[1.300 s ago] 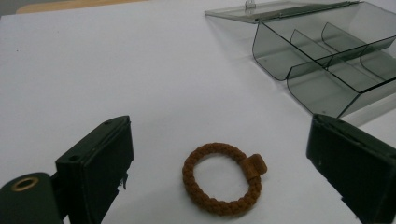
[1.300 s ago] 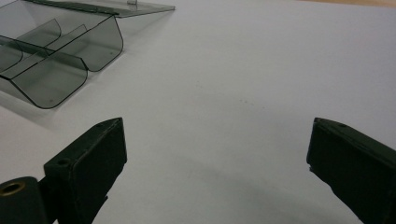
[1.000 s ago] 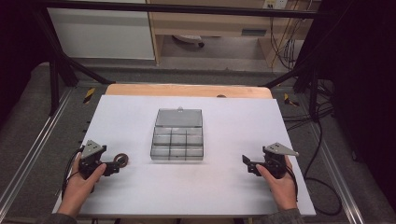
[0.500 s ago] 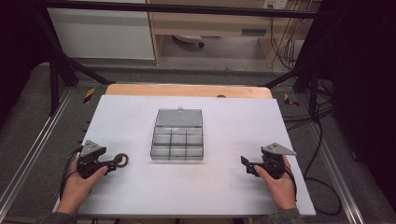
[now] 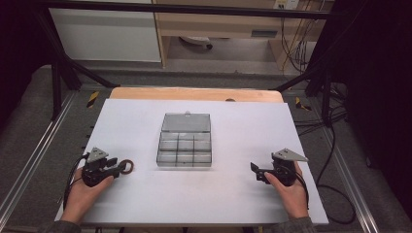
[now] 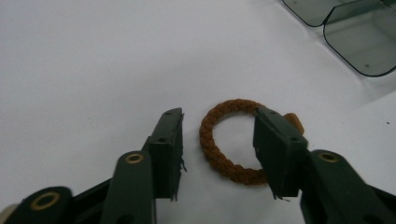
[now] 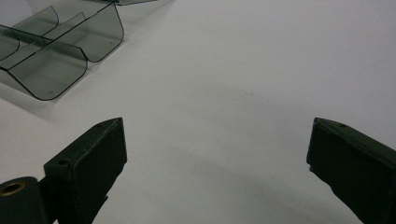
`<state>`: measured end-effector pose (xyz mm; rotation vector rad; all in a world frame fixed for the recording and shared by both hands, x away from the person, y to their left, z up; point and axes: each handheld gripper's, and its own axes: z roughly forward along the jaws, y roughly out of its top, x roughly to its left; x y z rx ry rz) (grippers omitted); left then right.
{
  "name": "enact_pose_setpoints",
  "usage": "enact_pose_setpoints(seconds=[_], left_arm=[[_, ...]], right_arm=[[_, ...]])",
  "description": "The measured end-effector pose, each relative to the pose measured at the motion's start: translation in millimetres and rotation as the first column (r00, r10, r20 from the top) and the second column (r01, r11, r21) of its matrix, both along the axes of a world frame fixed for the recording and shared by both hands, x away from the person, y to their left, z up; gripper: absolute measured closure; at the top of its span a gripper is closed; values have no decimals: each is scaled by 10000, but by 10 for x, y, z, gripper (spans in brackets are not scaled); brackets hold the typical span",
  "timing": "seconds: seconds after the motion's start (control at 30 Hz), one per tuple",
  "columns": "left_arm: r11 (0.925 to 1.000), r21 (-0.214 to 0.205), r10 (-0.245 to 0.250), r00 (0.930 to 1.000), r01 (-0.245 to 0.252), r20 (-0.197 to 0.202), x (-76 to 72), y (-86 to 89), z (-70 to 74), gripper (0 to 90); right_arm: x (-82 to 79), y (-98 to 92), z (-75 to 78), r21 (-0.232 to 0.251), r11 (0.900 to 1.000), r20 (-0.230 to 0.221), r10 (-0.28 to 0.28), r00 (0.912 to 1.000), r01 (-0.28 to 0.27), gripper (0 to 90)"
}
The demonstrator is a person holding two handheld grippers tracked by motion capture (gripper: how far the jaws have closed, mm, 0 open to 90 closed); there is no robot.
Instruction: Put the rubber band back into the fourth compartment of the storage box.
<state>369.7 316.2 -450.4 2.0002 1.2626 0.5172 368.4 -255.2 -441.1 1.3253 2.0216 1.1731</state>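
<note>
A brown braided ring point(image 5: 131, 169) lies on the white table left of a clear box. My left gripper point(image 5: 120, 168) points at it from the left. In the left gripper view the ring point(image 6: 207, 140) lies between the two black jaws of my left gripper point(image 6: 219, 116). The jaws have just been closing. The right jaw covers the ring's edge, and a narrow gap still separates the left jaw from it. My right gripper point(image 5: 256, 171) rests at the front right, held by a hand. Its jaws point(image 7: 217, 123) stand wide open over bare table.
A clear grey box point(image 5: 185, 141) with several compartments sits mid-table, its lid folded open toward the far side. Its corner shows in the left gripper view point(image 6: 359, 37) and the right gripper view point(image 7: 51, 51). A wooden strip point(image 5: 194, 94) borders the far table edge.
The left gripper's jaws have narrowed around the brown ring. Both hands have stayed where they were.
</note>
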Motion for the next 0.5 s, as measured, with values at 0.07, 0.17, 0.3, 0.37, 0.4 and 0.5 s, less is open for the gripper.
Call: enact_pose_setpoints(seconds=[0.07, 0.17, 0.3, 0.37, 0.4, 0.5], left_arm=[[9999, 161, -30, 10000, 30, -17, -2, -13, -15, 639], [9998, 173, -89, 10000, 89, -13, -10, -22, -14, 771], [9992, 293, -271, 9996, 273, -95, -26, -23, 8, 845], [9996, 156, -256, 9997, 255, 37, -38, -16, 36, 848], [9997, 37, -242, 9996, 241, 109, -44, -9, 51, 852], [9993, -322, -184, 9994, 194, 296, -69, 6, 90, 853]], right_arm=[[8, 4, -6, -17, 10000, -3, 4, 10000, -4, 54], [4, 9, -10, -149, 9999, -10, 45, 10000, -45, 55], [-3, 17, 0, -171, 9998, 54, 71, 10000, -70, 56], [-1, 19, 2, -158, 9999, 61, 71, 10000, -70, 56], [4, 19, 0, -152, 9999, 70, 76, 9999, -75, 56], [8, 15, -6, -129, 9999, 26, 75, 10000, -75, 53]])
